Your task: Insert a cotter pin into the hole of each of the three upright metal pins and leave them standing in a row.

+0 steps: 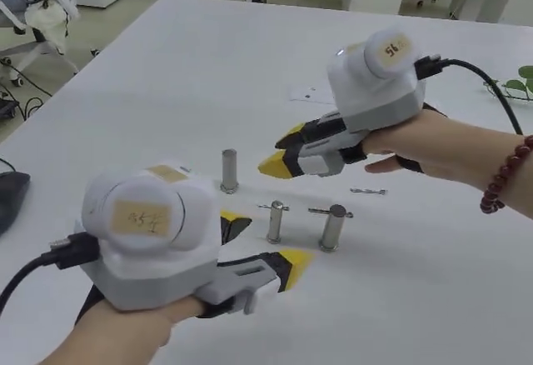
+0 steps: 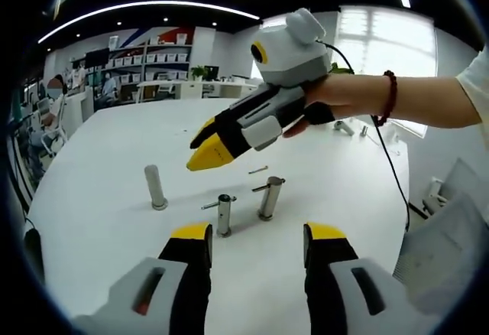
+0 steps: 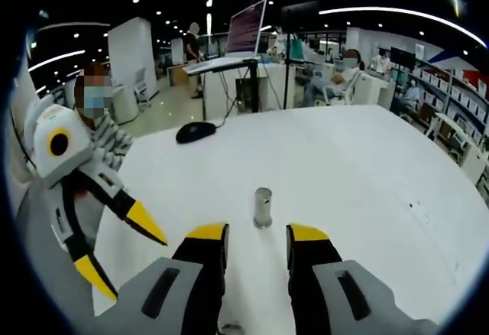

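- White table (image 1: pixel 166 65) in the head view, with three upright metal pins standing around its middle.
- Bare pin (image 1: pixel 229 171), farthest and most to the left of the three, with nothing through its top.
- Middle pin (image 1: pixel 275 221), nearer and to the right of the bare pin, with a cotter pin (image 1: pixel 268 207) crosswise through its top.
- Right pin (image 1: pixel 333 227), just right of the middle pin, with a second cotter pin (image 1: pixel 319 211) through its top and jutting out to the left.
- Loose cotter pin (image 1: pixel 368 191) flat on the table, beyond the right pin and a little to its right, touching none of the pins.
- Left gripper (image 1: pixel 265 240), near and left, held in a hand just above the table; jaws released and spread wide, grasping nothing, tips pointing toward the middle pin and close to it.
- Same pins in the left gripper view beyond its own yellow-tipped jaws, bare pin (image 2: pixel 156 187) to the left.
- Right gripper (image 1: pixel 281 152), far and right, held in the air above the table; jaws a little apart, grasping nothing, tips just right of the bare pin without touching it.
- Bare pin (image 3: pixel 263 207) in the right gripper view, straight ahead and just beyond the gap between the jaws.
- Dark computer mouse (image 1: pixel 8 194) at the table's left edge.
- Bead bracelet (image 1: pixel 504 177) on the wrist behind the right gripper.
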A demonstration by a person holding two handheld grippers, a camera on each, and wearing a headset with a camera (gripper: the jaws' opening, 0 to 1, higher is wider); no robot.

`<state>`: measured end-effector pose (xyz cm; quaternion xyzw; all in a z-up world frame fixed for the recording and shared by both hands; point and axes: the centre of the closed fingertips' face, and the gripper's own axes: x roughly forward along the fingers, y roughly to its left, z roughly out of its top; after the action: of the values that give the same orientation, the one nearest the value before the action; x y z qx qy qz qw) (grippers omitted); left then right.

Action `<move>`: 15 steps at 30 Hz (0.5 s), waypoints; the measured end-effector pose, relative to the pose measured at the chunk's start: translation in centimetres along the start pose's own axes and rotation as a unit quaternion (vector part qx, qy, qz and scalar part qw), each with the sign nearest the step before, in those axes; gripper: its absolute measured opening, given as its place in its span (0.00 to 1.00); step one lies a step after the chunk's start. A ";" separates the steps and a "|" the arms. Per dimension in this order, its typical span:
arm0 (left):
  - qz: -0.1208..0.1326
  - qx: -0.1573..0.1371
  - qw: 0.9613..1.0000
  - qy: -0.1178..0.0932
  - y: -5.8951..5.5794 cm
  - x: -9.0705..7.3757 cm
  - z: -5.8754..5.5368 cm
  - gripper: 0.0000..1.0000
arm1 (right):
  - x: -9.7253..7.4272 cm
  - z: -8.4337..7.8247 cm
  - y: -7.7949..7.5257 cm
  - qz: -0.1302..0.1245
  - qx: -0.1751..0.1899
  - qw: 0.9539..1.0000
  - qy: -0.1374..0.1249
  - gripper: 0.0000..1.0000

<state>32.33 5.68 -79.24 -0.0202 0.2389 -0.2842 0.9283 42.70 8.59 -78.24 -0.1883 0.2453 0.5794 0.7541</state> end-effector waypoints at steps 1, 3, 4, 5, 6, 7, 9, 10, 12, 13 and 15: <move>0.001 0.000 1.000 -0.002 0.1 -0.1 0.0 0.48 | 0.2 0.1 0.0 0.000 0.000 1.000 -0.002 0.32; 0.002 0.001 1.000 -0.006 0.2 -0.3 0.1 0.50 | 0.8 0.6 0.0 0.001 -0.001 1.000 -0.014 0.31; 0.003 0.003 1.000 -0.007 0.3 -0.3 0.1 0.51 | 1.1 0.7 0.0 0.003 0.002 1.000 -0.018 0.31; 0.005 0.007 1.000 -0.010 0.4 -0.3 0.2 0.51 | 1.4 0.8 0.0 0.004 0.007 1.000 -0.020 0.31; 0.007 0.011 1.000 -0.011 0.5 -0.4 0.2 0.52 | 1.6 0.9 0.0 0.005 0.013 1.000 -0.020 0.31; 0.008 0.012 1.000 -0.011 0.5 -0.4 0.2 0.53 | 2.0 0.9 0.0 0.006 0.017 1.000 -0.022 0.31; 0.008 0.014 1.000 -0.012 0.7 -0.5 0.2 0.55 | 2.6 1.0 0.0 0.007 0.016 1.000 -0.023 0.31; 0.009 0.015 1.000 -0.014 0.7 -0.5 0.3 0.55 | 2.8 1.1 0.0 0.007 0.016 1.000 -0.022 0.31; 0.011 0.018 1.000 -0.019 0.9 -0.6 0.5 0.57 | 3.3 1.1 0.0 0.007 0.016 1.000 -0.023 0.31; 0.012 0.019 1.000 -0.020 0.9 -0.6 0.5 0.58 | 3.5 1.1 -0.1 0.007 0.016 1.000 -0.023 0.31; 0.013 0.023 0.999 -0.020 1.0 -0.6 0.5 0.59 | 3.9 1.1 -0.2 0.005 0.019 0.999 -0.026 0.30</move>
<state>32.60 6.78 -78.68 -0.0016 0.2135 -0.2773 0.9368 43.85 12.19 -79.61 -0.1579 0.2374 0.5830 0.7608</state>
